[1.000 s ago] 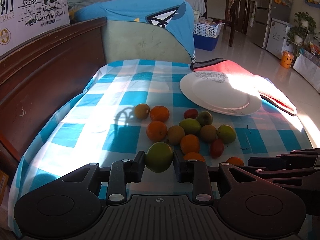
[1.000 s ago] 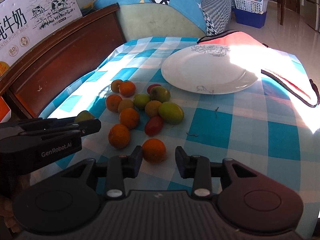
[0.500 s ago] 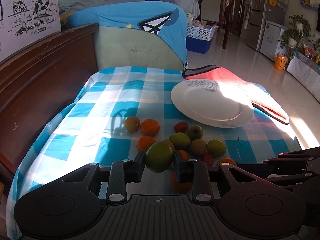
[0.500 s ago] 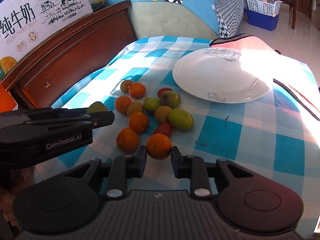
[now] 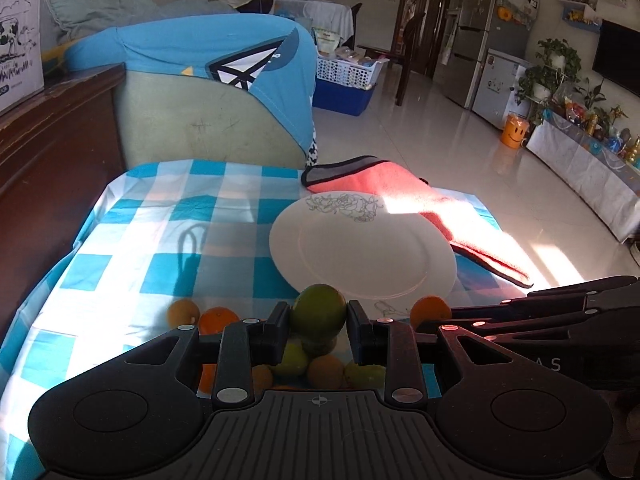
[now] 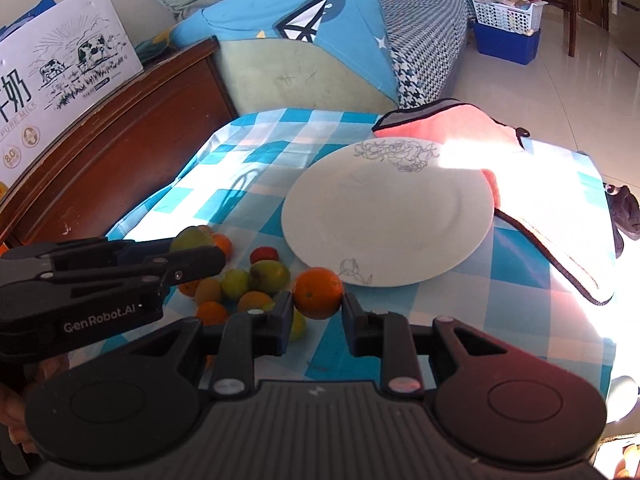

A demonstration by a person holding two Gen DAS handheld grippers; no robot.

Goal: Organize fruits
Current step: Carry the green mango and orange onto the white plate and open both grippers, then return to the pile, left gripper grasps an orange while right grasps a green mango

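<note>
My left gripper (image 5: 319, 322) is shut on a green fruit (image 5: 319, 311), held above the pile of loose fruits (image 5: 312, 366) on the checked tablecloth. My right gripper (image 6: 318, 306) is shut on an orange (image 6: 318, 292), lifted near the front rim of the white plate (image 6: 400, 224). The plate (image 5: 340, 252) is bare. In the right wrist view the left gripper (image 6: 192, 258) shows at the left with the green fruit (image 6: 190, 238); several oranges and green fruits (image 6: 256, 278) lie below it. In the left wrist view the orange (image 5: 430, 310) shows at the right.
A red cloth (image 6: 452, 128) lies behind and right of the plate, reaching the table's right edge (image 6: 600, 300). A dark wooden headboard (image 6: 112, 152) runs along the left. A chair with a blue cover (image 5: 208, 92) stands at the table's far end.
Both grippers have risen and moved forward toward the plate. The right gripper closed on the orange and lifted it off the cloth. The left gripper kept the green fruit.
</note>
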